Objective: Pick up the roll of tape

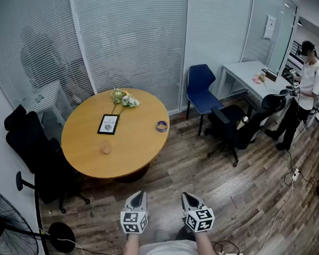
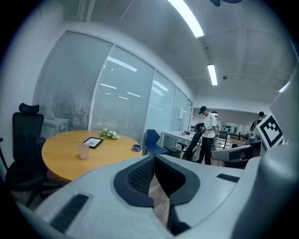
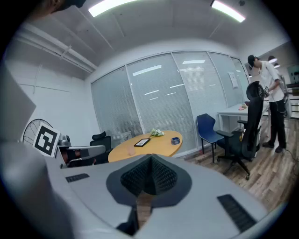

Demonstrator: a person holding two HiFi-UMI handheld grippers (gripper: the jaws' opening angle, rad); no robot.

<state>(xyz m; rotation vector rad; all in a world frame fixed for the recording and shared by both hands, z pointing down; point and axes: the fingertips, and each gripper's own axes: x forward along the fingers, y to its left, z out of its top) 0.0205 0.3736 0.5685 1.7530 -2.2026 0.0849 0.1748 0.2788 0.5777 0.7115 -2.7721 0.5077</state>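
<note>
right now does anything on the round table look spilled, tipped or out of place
Nothing stands out. The roll of tape lies flat near the table's right edge, the pink cup stands upright, the tablet lies flat.

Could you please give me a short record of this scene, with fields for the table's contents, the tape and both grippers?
table: round wooden table
on the table: roll of tape, framed picture, flowers, pink cup
tape position: near the table's right edge, on the blue chair side, untouched
left gripper: shut, empty, over the floor short of the table
right gripper: shut, empty, beside the left one
bystander: person standing by the white desk
</note>
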